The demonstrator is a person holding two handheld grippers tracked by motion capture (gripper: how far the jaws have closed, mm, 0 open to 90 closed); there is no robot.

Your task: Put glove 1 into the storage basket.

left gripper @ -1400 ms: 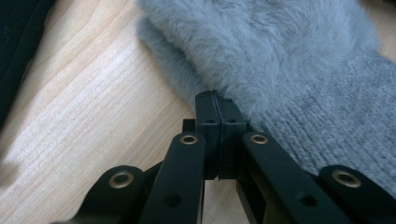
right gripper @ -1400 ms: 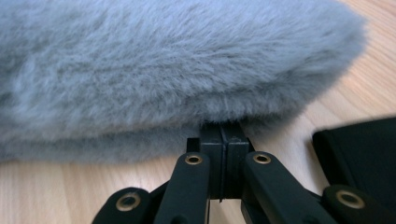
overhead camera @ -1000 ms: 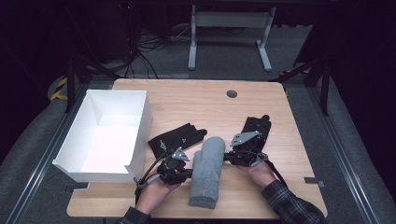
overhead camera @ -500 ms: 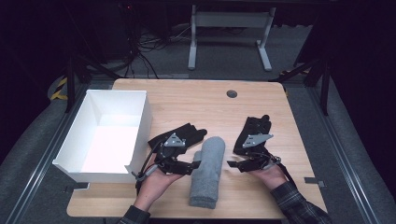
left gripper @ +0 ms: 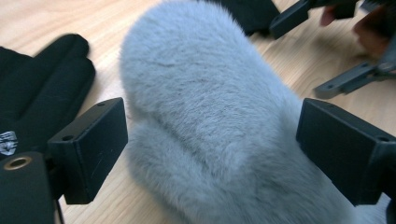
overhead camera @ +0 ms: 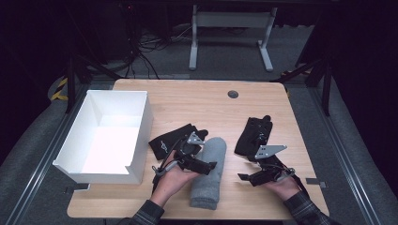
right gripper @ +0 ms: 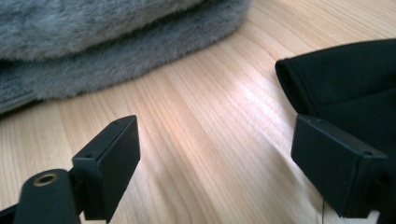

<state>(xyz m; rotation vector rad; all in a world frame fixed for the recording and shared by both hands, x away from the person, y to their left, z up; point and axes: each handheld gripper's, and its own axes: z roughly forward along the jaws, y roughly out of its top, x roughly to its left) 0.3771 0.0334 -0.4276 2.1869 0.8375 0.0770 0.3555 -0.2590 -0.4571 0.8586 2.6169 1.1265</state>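
High view counts one grey fleece roll (overhead camera: 209,171) on the surface (overhead camera: 197,105), two black gloves (overhead camera: 170,140), one white box (overhead camera: 141,117). My left hand-held gripper (left gripper: 210,140) has just opened, straddling the roll; my right hand-held gripper (right gripper: 215,158) has just opened over bare wood.

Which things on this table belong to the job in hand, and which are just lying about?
In hand:
fluffy grey folded cloth
left gripper, open astride it
right gripper, open beside it

Lying about:
two black fabric gloves
open white box

grey fluffy cloth (overhead camera: 209,171) | black gloves (overhead camera: 253,133) | white box (overhead camera: 141,117) | light wood table (overhead camera: 197,101)
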